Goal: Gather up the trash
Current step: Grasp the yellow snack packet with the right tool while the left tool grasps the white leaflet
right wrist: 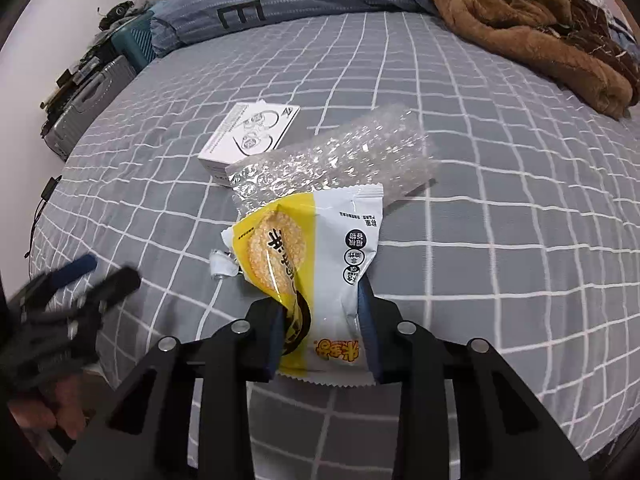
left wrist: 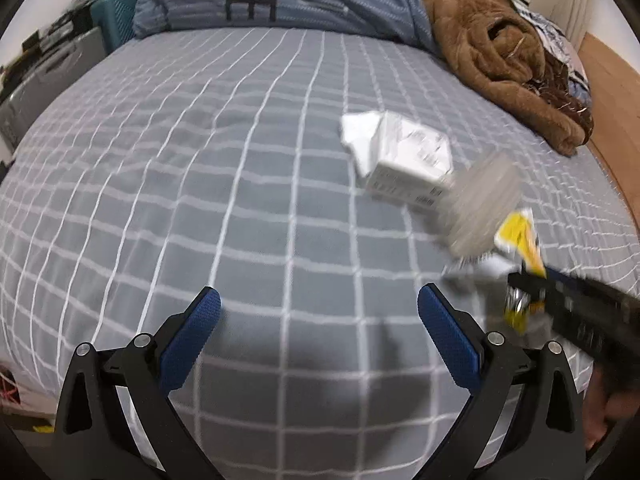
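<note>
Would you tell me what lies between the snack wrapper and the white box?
A clear bubble-wrap bag lies between the snack wrapper and white box, overlapping both; the right wrist view shows it.

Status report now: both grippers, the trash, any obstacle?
Left gripper open, empty. Right gripper shut on snack wrapper. Bubble wrap, white box remain.

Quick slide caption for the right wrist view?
Right gripper closed on a yellow snack wrapper lying on the bed.

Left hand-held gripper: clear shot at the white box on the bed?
Probably yes. The left hand-held gripper is open and empty, with only bare bedspread between it and the white box. Bubble wrap overlaps the box's near edge.
</note>
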{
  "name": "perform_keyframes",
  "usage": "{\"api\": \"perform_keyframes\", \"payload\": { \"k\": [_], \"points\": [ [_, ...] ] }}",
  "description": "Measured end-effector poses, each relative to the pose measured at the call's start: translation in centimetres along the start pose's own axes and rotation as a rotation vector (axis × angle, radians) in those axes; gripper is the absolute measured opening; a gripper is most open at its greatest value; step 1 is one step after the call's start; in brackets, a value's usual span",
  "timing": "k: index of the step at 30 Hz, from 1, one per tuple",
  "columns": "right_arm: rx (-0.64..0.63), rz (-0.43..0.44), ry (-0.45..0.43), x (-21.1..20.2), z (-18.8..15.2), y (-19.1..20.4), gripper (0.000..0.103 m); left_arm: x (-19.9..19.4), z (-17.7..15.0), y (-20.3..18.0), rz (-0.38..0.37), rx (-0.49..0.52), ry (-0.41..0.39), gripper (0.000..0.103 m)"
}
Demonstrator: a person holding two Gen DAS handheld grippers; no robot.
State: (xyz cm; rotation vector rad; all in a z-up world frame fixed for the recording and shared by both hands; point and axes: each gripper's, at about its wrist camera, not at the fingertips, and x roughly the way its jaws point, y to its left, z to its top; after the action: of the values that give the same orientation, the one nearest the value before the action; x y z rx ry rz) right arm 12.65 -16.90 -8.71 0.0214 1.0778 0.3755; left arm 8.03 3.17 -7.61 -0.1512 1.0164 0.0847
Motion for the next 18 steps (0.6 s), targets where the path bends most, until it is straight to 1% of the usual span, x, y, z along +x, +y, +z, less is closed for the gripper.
{"api": "perform_keyframes", "payload": {
  "k": [3,5,9,14,18],
  "points": [
    [-0.004,-0.009,-0.018,-1.3,-0.4,-0.9,0.031,0.0,2.2,-1.5,-0.009,0.006,-0.017,0.097],
    [-0.008,-0.030,-0.032,-2.2,-0.5,-1.8,0.031,0.1,3.5,-2.3,-0.025,0.002,-0.022,0.097],
    [-0.001,-0.065,-0.060,-3.7,-0.3,-4.1,0.031,0.9,6.5,-4.7,-0.020,0.046,-0.052,0.097],
    [0.014,-0.079,-0.088,-4.9,0.0,-6.5,0.031,3.6,9.1,-7.0,0.002,0.090,-0.031,0.097],
    [0.016,-0.089,-0.089,-4.8,-0.1,-7.7,0.031,5.7,9.9,-8.0,0.018,0.109,-0.007,0.096]
  ]
}}
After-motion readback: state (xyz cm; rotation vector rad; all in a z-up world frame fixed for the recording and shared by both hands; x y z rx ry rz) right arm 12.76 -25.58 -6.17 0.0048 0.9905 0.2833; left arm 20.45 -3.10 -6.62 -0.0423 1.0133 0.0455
